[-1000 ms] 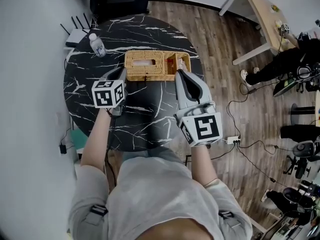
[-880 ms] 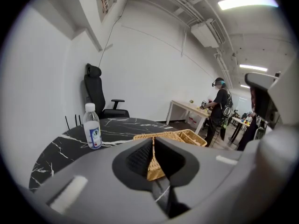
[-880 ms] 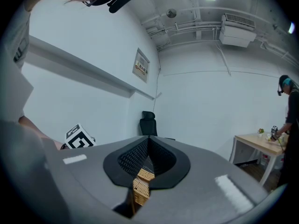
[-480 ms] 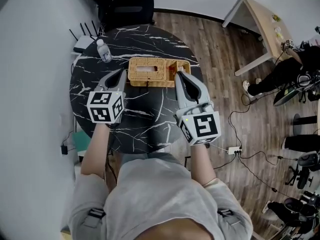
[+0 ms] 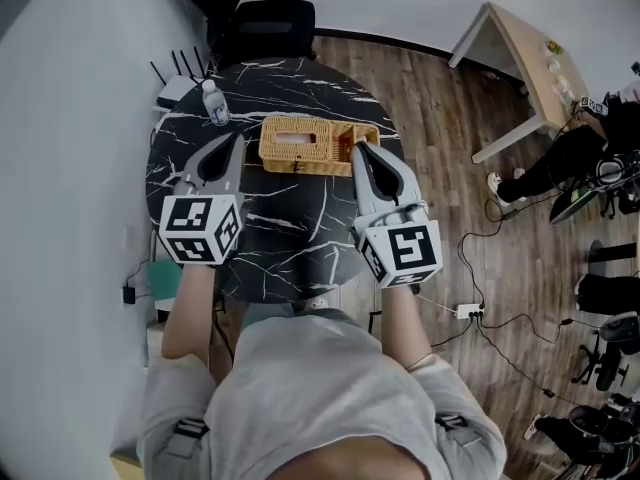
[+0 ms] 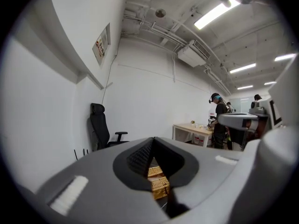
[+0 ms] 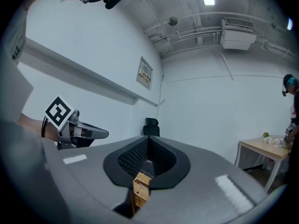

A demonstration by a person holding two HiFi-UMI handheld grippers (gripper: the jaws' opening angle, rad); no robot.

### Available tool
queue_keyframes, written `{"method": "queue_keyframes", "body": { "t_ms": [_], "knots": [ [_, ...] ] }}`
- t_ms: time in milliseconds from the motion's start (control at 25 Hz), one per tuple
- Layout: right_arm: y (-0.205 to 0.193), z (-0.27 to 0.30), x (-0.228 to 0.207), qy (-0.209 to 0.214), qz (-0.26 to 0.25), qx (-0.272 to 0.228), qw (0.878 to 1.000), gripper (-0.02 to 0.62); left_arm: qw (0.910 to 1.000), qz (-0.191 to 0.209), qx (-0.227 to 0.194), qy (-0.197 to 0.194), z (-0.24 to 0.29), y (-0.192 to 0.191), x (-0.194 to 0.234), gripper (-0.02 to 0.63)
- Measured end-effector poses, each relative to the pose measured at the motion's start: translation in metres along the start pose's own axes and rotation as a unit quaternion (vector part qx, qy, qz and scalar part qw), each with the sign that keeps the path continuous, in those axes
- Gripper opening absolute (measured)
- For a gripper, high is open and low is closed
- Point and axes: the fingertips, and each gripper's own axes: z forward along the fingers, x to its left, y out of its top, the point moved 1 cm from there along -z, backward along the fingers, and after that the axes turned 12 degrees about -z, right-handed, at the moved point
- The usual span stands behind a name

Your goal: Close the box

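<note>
A woven wicker box (image 5: pixel 305 143) lies at the far middle of the round black marble table (image 5: pixel 270 238). Its right end shows an open compartment, and the lid state is hard to tell. My left gripper (image 5: pixel 236 139) hovers just left of the box, shut, holding nothing. My right gripper (image 5: pixel 357 149) hovers at the box's right front corner, also shut and empty. In the left gripper view the box (image 6: pixel 158 183) shows below the closed tips of that gripper (image 6: pixel 152 141). The right gripper view shows the box (image 7: pixel 141 188) under its own closed tips (image 7: pixel 147 141).
A water bottle (image 5: pixel 214 103) stands at the table's far left edge, with a router (image 5: pixel 176 88) beyond it. An office chair (image 5: pixel 265 18) sits behind the table. A wooden desk (image 5: pixel 530 48) and a person (image 5: pixel 590 138) are at the right, with cables and a power strip (image 5: pixel 468 311) on the floor.
My left gripper has drawn back from the box's left end, toward the left and nearer the person. The right gripper has barely moved.
</note>
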Motion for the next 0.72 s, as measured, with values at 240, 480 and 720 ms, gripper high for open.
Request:
{"method": "queue_keyframes", "body": {
  "t_ms": [240, 480, 720],
  "knots": [
    [0.006, -0.014, -0.003, -0.002, -0.002, -0.01, 1.0, 0.005, 0.999, 0.022, -0.038, 0.008, -0.025, 0.019, -0.017, 0.058],
    [0.012, -0.03, -0.005, -0.004, -0.005, -0.02, 1.0, 0.005, 0.9955, 0.05, -0.078, 0.021, -0.051, 0.033, -0.032, 0.058],
    [0.019, -0.045, -0.005, -0.006, -0.011, -0.027, 1.0, 0.005, 0.992, 0.043, -0.115, 0.03, -0.076, 0.041, -0.042, 0.06]
  ]
}}
